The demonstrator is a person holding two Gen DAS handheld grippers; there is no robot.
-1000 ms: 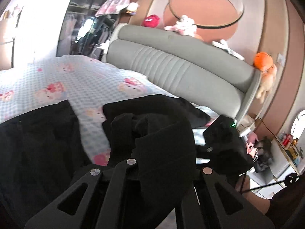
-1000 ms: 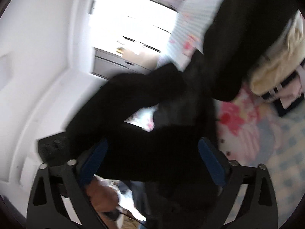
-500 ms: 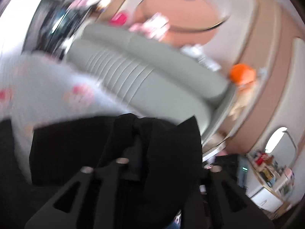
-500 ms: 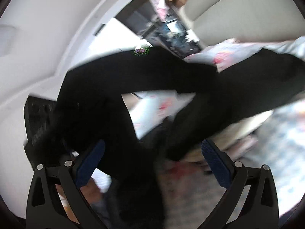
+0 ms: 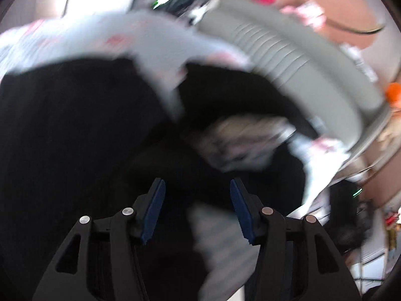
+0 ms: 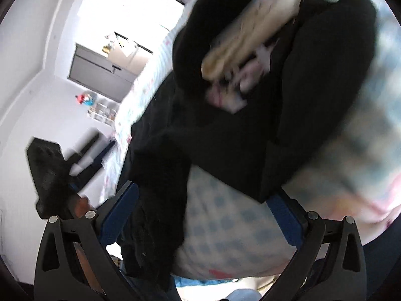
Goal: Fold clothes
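- Left gripper [image 5: 198, 210]: fingers [image 5: 153, 209] apart and opening, nothing pressed between the blue pads; black cloth and a strip of sheet show through the gap.
- Black garment [image 5: 75, 150] lies spread on the bed [image 5: 150, 37], filling the left wrist view from 9 o'clock across to 1 o'clock. It sits ahead of and below the left fingers; whether it touches them is unclear because of blur.
- My read: the left side has just let a fold drop, so the cloth lies doubled over instead of hanging.
- Right gripper [image 6: 200, 215]: fingers [image 6: 117, 213] wide apart, no clamp. A dark strip of the garment [image 6: 160, 213] hangs down against the left-hand pad at 8 o'clock; the other pad at 4 o'clock is just under the garment's edge.
- Checked sheet shows between the right fingers at 6 o'clock, so the gap is mostly bare of cloth.
- Pile of light clothes [image 6: 250, 37], cream and pink, lies on the garment at 12 to 1 o'clock in the right wrist view, well ahead of the fingers. The same pile [image 5: 240, 140] sits just past the left fingers at 1 o'clock.
- Grey headboard [image 5: 288, 57] curves behind at 1 to 2 o'clock.
- Likely next: grab an edge again to square the fold; heavy blur, so edges are hard to place.
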